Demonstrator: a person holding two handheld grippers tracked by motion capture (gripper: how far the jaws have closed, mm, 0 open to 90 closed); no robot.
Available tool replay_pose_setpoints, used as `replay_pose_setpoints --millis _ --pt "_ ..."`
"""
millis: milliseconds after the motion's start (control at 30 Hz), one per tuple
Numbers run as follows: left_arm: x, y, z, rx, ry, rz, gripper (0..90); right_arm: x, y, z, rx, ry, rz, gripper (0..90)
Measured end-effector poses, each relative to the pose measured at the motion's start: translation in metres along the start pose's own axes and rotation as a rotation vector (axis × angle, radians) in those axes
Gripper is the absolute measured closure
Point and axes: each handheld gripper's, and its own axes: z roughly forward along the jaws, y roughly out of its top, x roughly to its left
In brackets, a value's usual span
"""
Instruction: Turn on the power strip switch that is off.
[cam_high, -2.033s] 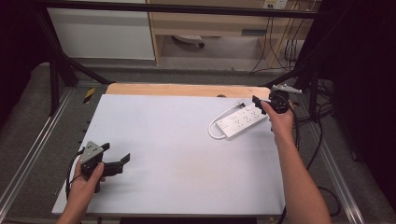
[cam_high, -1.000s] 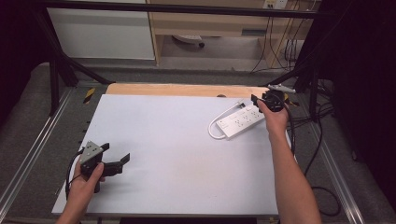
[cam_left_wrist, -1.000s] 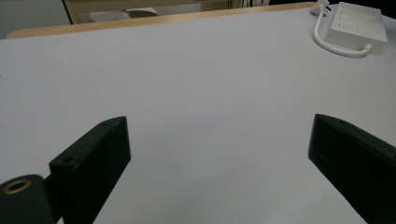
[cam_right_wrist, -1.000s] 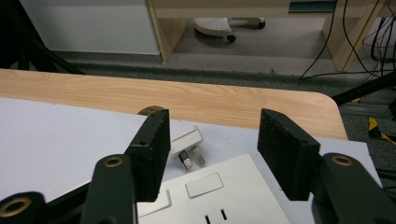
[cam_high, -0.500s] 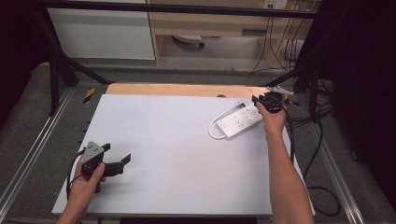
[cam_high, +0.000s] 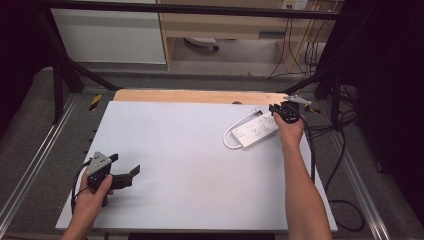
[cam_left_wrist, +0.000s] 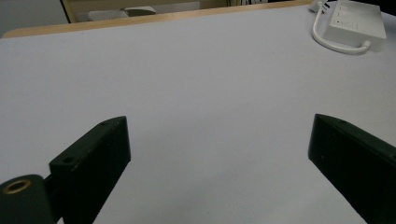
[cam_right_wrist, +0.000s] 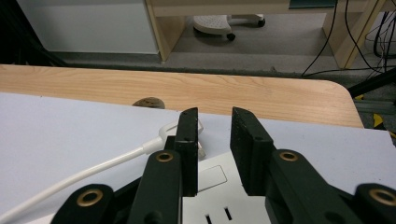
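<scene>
So the white power strip (cam_high: 256, 131) lay slantwise near the desk's (cam_high: 200, 165) far right corner, its far end right under the right gripper (cam_right_wrist: 214, 140), whose narrowed jaws had just been closing without gripping anything yet.

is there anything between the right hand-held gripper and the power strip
Nothing visible stands in the way. The right hand-held gripper is already at the far end of the white power strip, its jaws narrowly apart over the end where the white cord leaves. The jaws have just been closing; no pad clearly presses on anything.
</scene>
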Motion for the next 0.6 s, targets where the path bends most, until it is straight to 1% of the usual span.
replay_pose_setpoints --millis 100,367,600 --pt "0.000 0.000 0.000 0.001 0.001 0.000 5.8 0.000 -0.002 0.000 -0.003 0.005 0.005 76.7" --pt "0.000 0.000 0.000 0.001 0.001 0.001 5.8 -0.002 -0.011 0.001 -0.001 -0.007 0.018 78.1" --pt "0.000 0.000 0.000 0.000 0.000 0.001 5.8 0.000 -0.018 0.004 0.004 -0.001 0.024 79.4"
